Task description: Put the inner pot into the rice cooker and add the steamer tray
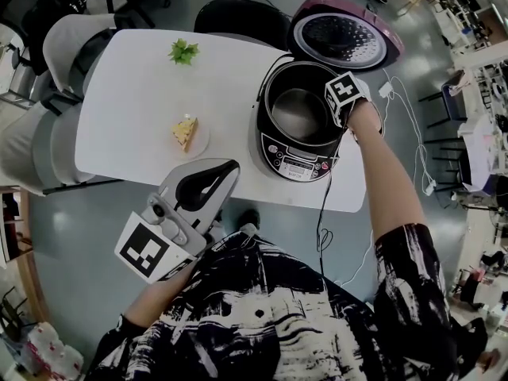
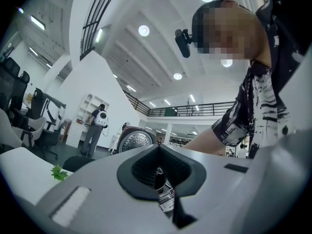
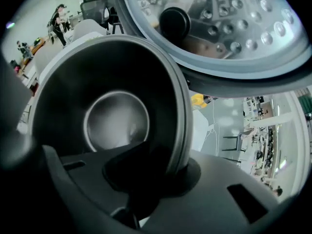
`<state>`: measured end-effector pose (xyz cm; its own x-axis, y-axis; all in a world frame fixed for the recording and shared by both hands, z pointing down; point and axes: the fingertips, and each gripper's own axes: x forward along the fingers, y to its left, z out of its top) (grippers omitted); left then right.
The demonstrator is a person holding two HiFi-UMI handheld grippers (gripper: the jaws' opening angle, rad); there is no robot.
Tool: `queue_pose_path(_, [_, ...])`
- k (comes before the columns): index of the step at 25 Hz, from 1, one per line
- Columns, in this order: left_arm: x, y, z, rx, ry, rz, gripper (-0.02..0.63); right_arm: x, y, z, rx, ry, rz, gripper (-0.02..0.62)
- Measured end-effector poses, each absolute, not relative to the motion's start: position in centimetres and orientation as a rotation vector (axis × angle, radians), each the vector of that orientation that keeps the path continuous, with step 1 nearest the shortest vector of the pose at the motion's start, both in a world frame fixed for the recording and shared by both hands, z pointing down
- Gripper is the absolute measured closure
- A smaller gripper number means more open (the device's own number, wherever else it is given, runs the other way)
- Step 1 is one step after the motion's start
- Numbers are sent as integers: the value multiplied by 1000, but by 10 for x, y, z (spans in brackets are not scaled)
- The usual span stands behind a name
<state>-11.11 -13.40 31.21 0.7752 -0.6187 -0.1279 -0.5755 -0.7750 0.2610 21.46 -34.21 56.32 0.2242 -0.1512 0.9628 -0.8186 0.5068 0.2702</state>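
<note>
Nearest the person, the left hand-held gripper (image 1: 226,173) is held off the table's near edge. In its own view (image 2: 157,152) the jaws are seen shut together with nothing between them.

On the white table (image 1: 135,94) a plate (image 1: 199,144) with a yellow piece of food (image 1: 184,129) is set near the front, and a green sprig (image 1: 183,51) lies towards the far edge. The plate is shown in the head view only.

To the right stands the rice cooker (image 1: 298,163), with the inner pot (image 1: 300,113) seated inside it. The right hand-held gripper (image 1: 340,116) is pointed steeply down at the pot's right rim. Only its own view shows the grip (image 3: 170,172): the jaws are closed on the thin rim of the pot (image 3: 114,116).

Behind it the lid (image 1: 345,40) is raised, and its perforated inner plate (image 3: 219,28) is shown up close there.

The table is ringed by grey chairs (image 1: 67,42) on a grey floor (image 1: 103,221). In the left gripper view alone, a railed gallery (image 2: 195,110), ceiling lights (image 2: 143,30) and a distant person (image 2: 95,128) beside shelves are seen.
</note>
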Motion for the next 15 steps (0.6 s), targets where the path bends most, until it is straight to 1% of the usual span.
queue_pose_path(4, [-116,-134,312,2757,-943,-312,601,215,-341,563,952,-1279,587,543])
queue_pose_path(11, [-125,-134,312,2755,-948,-319,601,215,-331,567,972,-1291,752,542])
queue_pose_path(15, [-126,-133,312,2755,-942,-320,601,214,-328,567,985,-1305,795,541])
